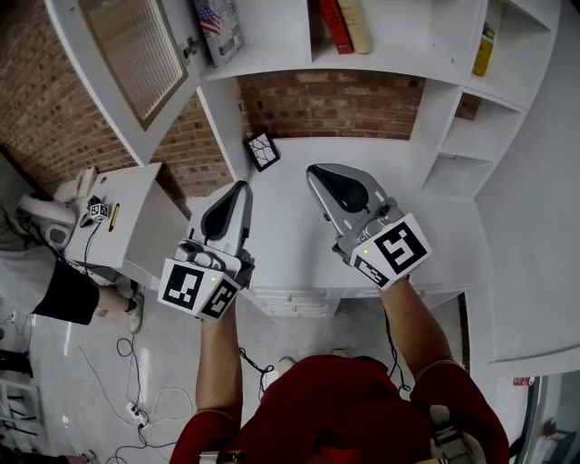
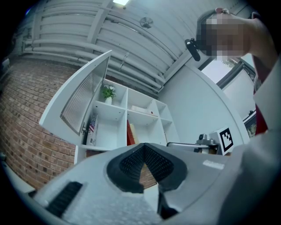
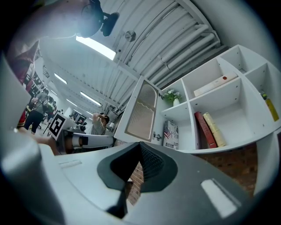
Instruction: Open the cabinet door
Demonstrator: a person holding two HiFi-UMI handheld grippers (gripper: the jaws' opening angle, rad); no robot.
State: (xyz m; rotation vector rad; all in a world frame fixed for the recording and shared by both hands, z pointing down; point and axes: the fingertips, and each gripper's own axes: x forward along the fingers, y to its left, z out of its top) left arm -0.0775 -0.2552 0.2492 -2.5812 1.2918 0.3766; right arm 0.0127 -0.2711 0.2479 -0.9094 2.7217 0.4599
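The white cabinet door (image 1: 127, 63) with a ribbed glass panel stands swung open at the upper left of the shelf unit; it also shows in the left gripper view (image 2: 83, 101) and the right gripper view (image 3: 142, 112). My left gripper (image 1: 240, 188) hangs over the white desk (image 1: 299, 245), below the door and apart from it, jaws shut on nothing (image 2: 144, 147). My right gripper (image 1: 314, 172) is beside it to the right, also shut and holding nothing (image 3: 140, 147). Both point up toward the shelves.
Behind the open door sit a flag-printed box (image 1: 217, 27) and, in the compartment to the right, red and tan books (image 1: 344, 23). A marker cube (image 1: 262, 150) stands at the desk's back. A side table (image 1: 136, 195) and a seated person (image 1: 72, 294) are at the left, with cables on the floor (image 1: 136, 408).
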